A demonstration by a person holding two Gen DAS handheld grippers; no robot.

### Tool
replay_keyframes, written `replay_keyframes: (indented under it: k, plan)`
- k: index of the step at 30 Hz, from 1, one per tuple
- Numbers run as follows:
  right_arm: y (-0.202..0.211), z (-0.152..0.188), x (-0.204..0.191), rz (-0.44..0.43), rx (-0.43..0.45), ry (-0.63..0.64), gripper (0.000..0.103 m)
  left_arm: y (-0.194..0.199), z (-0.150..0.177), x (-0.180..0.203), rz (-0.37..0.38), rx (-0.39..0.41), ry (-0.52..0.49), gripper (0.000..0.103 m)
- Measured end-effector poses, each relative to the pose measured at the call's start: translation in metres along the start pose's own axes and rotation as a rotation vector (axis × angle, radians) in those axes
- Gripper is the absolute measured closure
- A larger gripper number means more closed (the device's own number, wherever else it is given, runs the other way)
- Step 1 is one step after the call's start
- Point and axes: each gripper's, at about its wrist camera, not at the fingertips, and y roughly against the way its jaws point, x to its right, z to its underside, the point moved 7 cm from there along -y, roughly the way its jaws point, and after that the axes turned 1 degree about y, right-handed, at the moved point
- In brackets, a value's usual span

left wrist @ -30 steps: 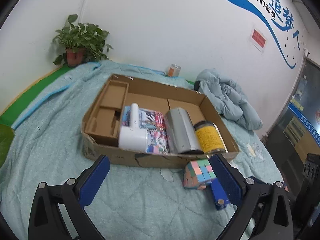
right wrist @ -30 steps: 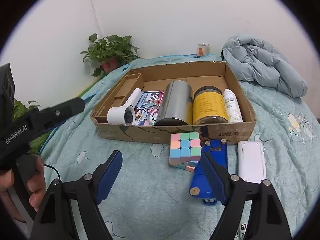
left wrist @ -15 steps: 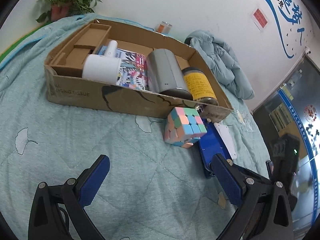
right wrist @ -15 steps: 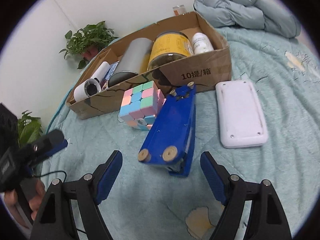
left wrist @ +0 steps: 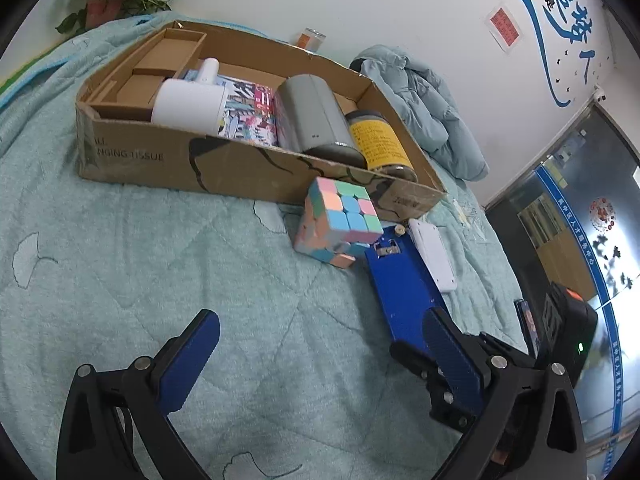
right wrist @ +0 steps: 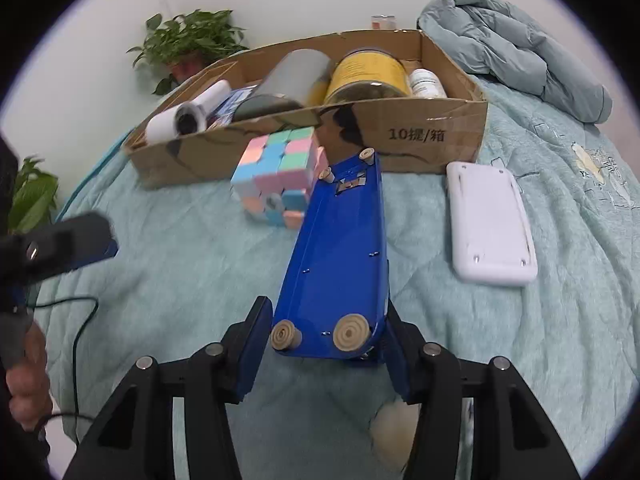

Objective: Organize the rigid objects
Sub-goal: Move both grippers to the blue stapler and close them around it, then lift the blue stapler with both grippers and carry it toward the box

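A: Where is the blue case?
B: On the bed, at 6 o'clock from the box, touching the cube.
A: The right claw?
B: Closing around its near end; one pad already touches it.
A: The left claw?
B: Released, holding nothing, above the bed.

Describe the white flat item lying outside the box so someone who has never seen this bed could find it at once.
Start at the open cardboard box on the teal quilt. In front of its printed corner, in the right wrist view, three things lie outside it: a pastel puzzle cube, a long blue device, and to its right the white slab. It alone is plain white, flat and rounded, with small screws showing.
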Motion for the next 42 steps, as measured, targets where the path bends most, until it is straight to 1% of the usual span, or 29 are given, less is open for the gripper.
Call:
replay_keyframes:
  k: [4,5,6,7,8,9,10,11,13,15,16,17,19,21,22,24,27,28,30,32,36,37,38,39,40,42]
  plan:
    - [0.017,0.027,-0.018,0.007,-0.026,0.085,0.051,0.002,0.014,-0.001,0.069,-0.044,0.017,0.002]
    - [0.022,0.036,-0.026,0.009,-0.032,0.134,0.051,0.001,0.018,0.000,0.083,-0.063,0.016,0.002]
    - [0.027,0.044,-0.034,-0.014,-0.041,0.168,0.055,-0.001,0.024,0.002,0.102,-0.088,0.014,0.002]
    - [0.029,0.049,-0.039,-0.070,-0.060,0.169,0.058,-0.003,0.030,0.004,0.123,-0.112,0.015,0.002]
    - [0.033,0.053,-0.045,-0.118,-0.056,0.155,0.057,-0.005,0.034,0.006,0.134,-0.128,0.014,0.002]
    - [0.035,0.055,-0.047,-0.156,-0.058,0.132,0.057,-0.008,0.038,0.008,0.144,-0.150,0.015,0.002]
    - [0.037,0.057,-0.047,-0.202,-0.060,0.078,0.057,-0.011,0.042,0.010,0.151,-0.167,0.011,0.002]
    - [0.039,0.057,-0.044,-0.219,-0.050,0.037,0.057,-0.012,0.044,0.012,0.156,-0.176,0.008,0.002]
    - [0.044,0.054,-0.034,-0.223,-0.017,-0.036,0.056,-0.014,0.049,0.017,0.171,-0.190,0.009,0.002]
    - [0.045,0.051,-0.020,-0.223,-0.002,-0.112,0.050,-0.017,0.051,0.024,0.196,-0.201,0.008,0.002]
    - [0.042,0.052,-0.014,-0.224,-0.012,-0.149,0.043,-0.021,0.052,0.027,0.209,-0.213,0.011,0.002]
    - [0.037,0.054,-0.008,-0.231,-0.031,-0.194,0.041,-0.024,0.052,0.030,0.216,-0.224,0.012,0.002]
    - [0.025,0.060,-0.005,-0.276,-0.074,-0.275,0.038,-0.035,0.050,0.036,0.223,-0.257,0.004,0.002]
    - [0.016,0.065,-0.004,-0.321,-0.084,-0.362,0.036,-0.042,0.048,0.040,0.226,-0.275,-0.007,0.005]
    - [0.016,0.062,-0.002,-0.305,-0.060,-0.377,0.036,-0.044,0.047,0.042,0.230,-0.285,-0.014,0.006]
    - [0.013,0.060,-0.006,-0.264,-0.061,-0.347,0.038,-0.044,0.044,0.043,0.230,-0.277,-0.011,0.005]
    - [0.012,0.058,-0.016,-0.195,-0.055,-0.256,0.041,-0.040,0.039,0.036,0.223,-0.251,0.008,0.005]
    - [0.011,0.057,-0.020,-0.158,-0.056,-0.204,0.042,-0.037,0.036,0.031,0.216,-0.237,0.018,0.006]
    - [0.011,0.055,-0.025,-0.122,-0.056,-0.155,0.043,-0.029,0.032,0.021,0.198,-0.209,0.033,0.006]
    - [0.010,0.051,-0.030,-0.074,-0.037,-0.090,0.046,-0.020,0.029,0.010,0.179,-0.181,0.045,0.005]
    - [0.014,0.044,-0.046,0.086,0.023,0.120,0.051,-0.002,0.027,-0.010,0.152,-0.127,0.076,0.005]
    - [0.012,0.045,-0.052,0.127,0.030,0.178,0.054,0.002,0.026,-0.014,0.147,-0.115,0.083,0.005]
    - [0.011,0.045,-0.056,0.158,0.033,0.218,0.059,0.007,0.026,-0.020,0.145,-0.103,0.096,0.005]
    - [0.012,0.045,-0.060,0.179,0.046,0.258,0.059,0.010,0.026,-0.025,0.146,-0.095,0.111,0.005]
    - [0.010,0.043,-0.069,0.223,0.067,0.315,0.059,0.014,0.026,-0.031,0.147,-0.090,0.127,0.005]
    - [0.010,0.046,-0.081,0.278,0.099,0.390,0.059,0.023,0.026,-0.043,0.137,-0.085,0.145,0.005]
